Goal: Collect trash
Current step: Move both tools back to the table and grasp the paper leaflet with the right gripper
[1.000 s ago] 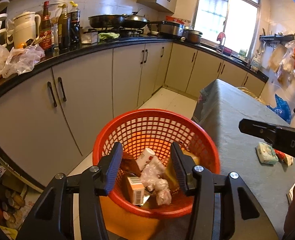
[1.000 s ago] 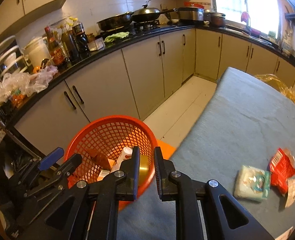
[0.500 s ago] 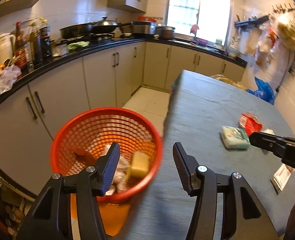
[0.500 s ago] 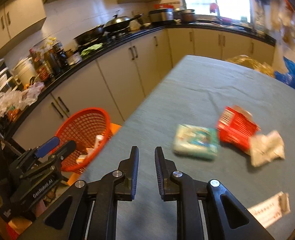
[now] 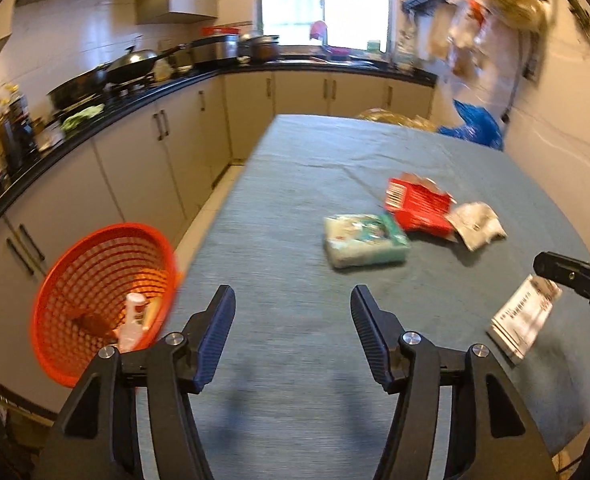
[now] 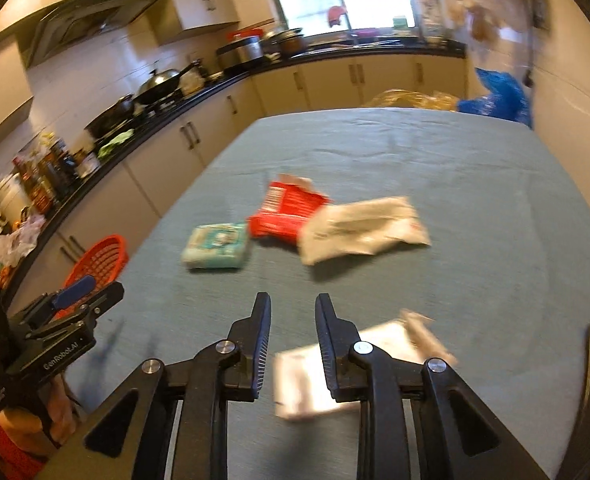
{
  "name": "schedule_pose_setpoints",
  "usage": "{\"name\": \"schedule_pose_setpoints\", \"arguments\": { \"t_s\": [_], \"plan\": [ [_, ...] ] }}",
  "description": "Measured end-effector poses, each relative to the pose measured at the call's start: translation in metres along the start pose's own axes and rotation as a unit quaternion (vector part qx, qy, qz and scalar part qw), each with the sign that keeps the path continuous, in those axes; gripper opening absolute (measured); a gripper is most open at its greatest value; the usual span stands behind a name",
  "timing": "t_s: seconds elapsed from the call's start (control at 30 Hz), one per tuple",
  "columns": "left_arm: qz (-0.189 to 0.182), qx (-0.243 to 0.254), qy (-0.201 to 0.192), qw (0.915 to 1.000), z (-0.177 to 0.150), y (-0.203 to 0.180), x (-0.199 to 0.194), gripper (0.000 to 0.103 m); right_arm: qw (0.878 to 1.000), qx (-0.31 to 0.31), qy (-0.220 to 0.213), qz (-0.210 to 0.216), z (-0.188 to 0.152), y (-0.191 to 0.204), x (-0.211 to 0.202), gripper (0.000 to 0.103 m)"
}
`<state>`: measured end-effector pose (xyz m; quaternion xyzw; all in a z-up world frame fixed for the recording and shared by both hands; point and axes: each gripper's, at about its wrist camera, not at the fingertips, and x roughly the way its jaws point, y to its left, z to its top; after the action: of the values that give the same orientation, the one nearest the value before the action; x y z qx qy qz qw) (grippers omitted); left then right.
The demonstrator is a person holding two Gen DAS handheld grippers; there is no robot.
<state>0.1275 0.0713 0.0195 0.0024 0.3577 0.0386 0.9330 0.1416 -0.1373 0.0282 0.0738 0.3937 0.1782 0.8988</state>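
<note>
On the grey-green table (image 5: 303, 184) lie a pale green tissue pack (image 5: 365, 240), a torn red wrapper (image 5: 417, 204), a crumpled white wrapper (image 5: 475, 222) and a flat white printed packet (image 5: 523, 316). My left gripper (image 5: 293, 330) hovers over bare cloth, its jaws opening with nothing between them. The tissue pack (image 6: 217, 246), red wrapper (image 6: 287, 210) and white wrapper (image 6: 359, 228) lie ahead of my right gripper (image 6: 293, 340), whose jaws are opening and empty. The flat packet (image 6: 319, 376) lies just under its right finger. The orange basket (image 5: 99, 296) holds trash beside the table's left edge.
A black counter (image 5: 95, 116) with pans, bottles and cabinets runs along the left and back. A blue bag (image 5: 475, 126) and a yellowish bag (image 5: 391, 118) sit beyond the table's far edge. Bags hang on the right wall. The left gripper (image 6: 75, 308) shows at the right wrist view's left.
Both grippers have swung rightward from over the orange basket to above the table, and both jaws stand wider. The trash on the table is now closer in both views.
</note>
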Motion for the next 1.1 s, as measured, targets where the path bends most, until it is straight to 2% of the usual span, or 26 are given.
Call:
{"name": "schedule_pose_setpoints", "arguments": {
  "t_s": [0.2, 0.3, 0.43, 0.63, 0.87, 1.03, 1.1],
  "plan": [
    [-0.01, 0.035, 0.014, 0.9992, -0.003, -0.034, 0.006, 0.063, 0.999, 0.022, -0.015, -0.036, -0.011, -0.049, -0.012, 0.028],
    [-0.012, 0.046, 0.017, 0.9987, -0.004, -0.044, 0.009, 0.065, 0.999, 0.031, -0.007, -0.032, -0.015, -0.063, -0.009, 0.028],
    [-0.015, 0.052, 0.023, 0.9983, -0.004, -0.051, 0.011, 0.065, 1.0, 0.01, 0.002, -0.013, -0.019, -0.061, 0.001, 0.029],
    [-0.012, 0.053, 0.028, 0.9981, -0.004, -0.052, 0.014, 0.067, 0.999, -0.008, 0.0, -0.043, -0.023, -0.062, 0.01, 0.029],
    [-0.013, 0.046, 0.037, 0.9982, 0.002, -0.048, 0.022, 0.067, 0.999, -0.017, 0.011, -0.029, -0.028, -0.065, 0.021, 0.029],
    [-0.018, 0.041, 0.046, 0.9979, 0.015, -0.047, 0.034, 0.069, 1.0, -0.011, 0.012, -0.002, -0.029, -0.068, 0.023, 0.009],
    [-0.024, 0.031, 0.056, 0.9976, 0.023, -0.045, 0.043, 0.069, 1.0, 0.008, 0.01, 0.015, -0.029, -0.076, 0.022, 0.008]
  ]
}}
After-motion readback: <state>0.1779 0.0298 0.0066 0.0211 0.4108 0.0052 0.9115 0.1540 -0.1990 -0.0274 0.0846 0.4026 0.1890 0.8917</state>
